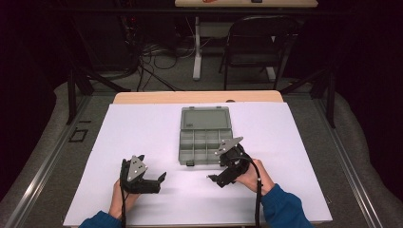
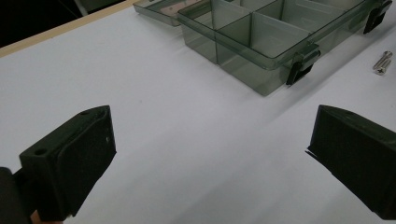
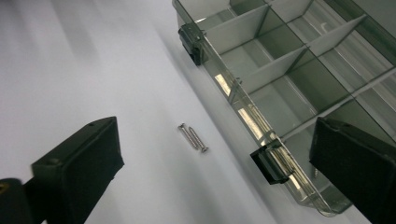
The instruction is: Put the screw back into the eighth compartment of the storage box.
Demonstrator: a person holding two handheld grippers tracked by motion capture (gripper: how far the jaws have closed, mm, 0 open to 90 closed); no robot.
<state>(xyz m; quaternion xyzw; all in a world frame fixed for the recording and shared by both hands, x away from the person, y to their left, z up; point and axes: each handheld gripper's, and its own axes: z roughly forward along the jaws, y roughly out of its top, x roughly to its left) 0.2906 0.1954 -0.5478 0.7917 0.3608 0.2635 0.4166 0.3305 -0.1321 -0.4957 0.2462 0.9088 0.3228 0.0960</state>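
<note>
Two screws (image 3: 193, 137) lying side by side on the white table (image 1: 142, 133), just beside the open compartment box (image 3: 289, 79), ahead between the wide-open, empty jaws of right gripper (image 3: 219, 163), left gripper (image 2: 210, 154) open too, nothing held

A white rectangular sheet (image 1: 142, 142) covers a light wooden table (image 1: 142, 97), whose far edge stays bare. Beyond it, grey carpeted floor (image 1: 166, 76) carries tangled black cables (image 1: 157, 59), a white table leg (image 1: 196, 47) and a black folding chair (image 1: 256, 42). The surrounding room lies in darkness.
</note>
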